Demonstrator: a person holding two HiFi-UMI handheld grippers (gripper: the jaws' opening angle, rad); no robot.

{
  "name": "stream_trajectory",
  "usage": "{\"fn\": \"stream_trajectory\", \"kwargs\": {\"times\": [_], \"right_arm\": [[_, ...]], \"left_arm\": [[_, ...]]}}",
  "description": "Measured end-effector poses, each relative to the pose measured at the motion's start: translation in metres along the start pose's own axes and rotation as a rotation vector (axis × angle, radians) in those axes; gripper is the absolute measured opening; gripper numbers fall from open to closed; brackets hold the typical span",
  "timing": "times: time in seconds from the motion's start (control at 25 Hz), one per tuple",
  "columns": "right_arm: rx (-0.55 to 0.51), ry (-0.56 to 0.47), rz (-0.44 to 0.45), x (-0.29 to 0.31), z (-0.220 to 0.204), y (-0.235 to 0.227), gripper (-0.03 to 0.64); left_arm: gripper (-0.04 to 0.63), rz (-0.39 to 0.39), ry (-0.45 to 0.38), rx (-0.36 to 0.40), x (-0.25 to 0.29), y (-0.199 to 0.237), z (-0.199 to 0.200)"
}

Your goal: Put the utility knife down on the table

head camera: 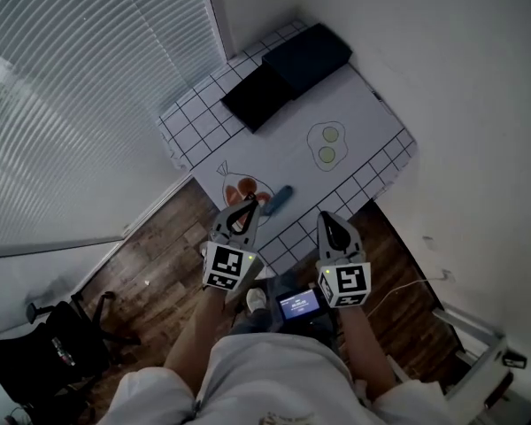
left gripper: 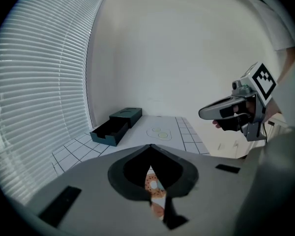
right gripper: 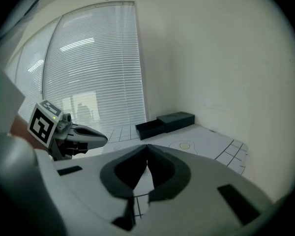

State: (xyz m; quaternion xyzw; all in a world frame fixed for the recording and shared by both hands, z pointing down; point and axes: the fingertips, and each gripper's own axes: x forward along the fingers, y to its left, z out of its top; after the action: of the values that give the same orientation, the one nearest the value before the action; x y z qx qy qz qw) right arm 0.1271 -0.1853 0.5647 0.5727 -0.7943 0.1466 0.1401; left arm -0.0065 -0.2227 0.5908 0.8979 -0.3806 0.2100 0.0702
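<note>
A blue utility knife (head camera: 280, 198) lies on the white grid-patterned table cover (head camera: 283, 149), near the front edge and beside an orange doughnut print (head camera: 244, 187). My left gripper (head camera: 248, 204) hovers just left of the knife with its jaws shut and nothing between them. In the left gripper view the closed tips (left gripper: 150, 147) hide the knife, and only the doughnut print (left gripper: 153, 183) shows below them. My right gripper (head camera: 328, 220) is held over the table's front edge to the right of the knife, shut and holding nothing (right gripper: 147, 146).
A dark lidded box (head camera: 308, 57) and an open black tray (head camera: 258, 96) sit at the far end of the table by the blinds. A fried-egg print (head camera: 327, 144) marks the middle. A black bag (head camera: 53, 348) lies on the wood floor at left.
</note>
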Motion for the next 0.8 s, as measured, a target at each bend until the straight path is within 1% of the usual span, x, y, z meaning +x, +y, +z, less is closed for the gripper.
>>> {"fn": "stream_trajectory", "kwargs": {"times": [0.24, 0.48, 0.64, 0.8], "right_arm": [[-0.009, -0.049, -0.02, -0.024, 0.022, 0.006, 0.008], [-0.026, -0.113, -0.034, -0.057, 0.047, 0.025, 0.008], [-0.022, -0.152, -0.041, -0.072, 0.061, 0.033, 0.008], [-0.037, -0.191, -0.042, -0.084, 0.08, 0.038, 0.008]], "left_arm": [[0.008, 0.027, -0.08, -0.02, -0.031, -0.001, 0.03], [0.008, 0.062, -0.22, -0.043, -0.076, -0.005, 0.079], [0.008, 0.079, -0.26, -0.029, -0.098, -0.006, 0.094], [0.008, 0.09, -0.304, -0.055, -0.117, -0.011, 0.105]]}}
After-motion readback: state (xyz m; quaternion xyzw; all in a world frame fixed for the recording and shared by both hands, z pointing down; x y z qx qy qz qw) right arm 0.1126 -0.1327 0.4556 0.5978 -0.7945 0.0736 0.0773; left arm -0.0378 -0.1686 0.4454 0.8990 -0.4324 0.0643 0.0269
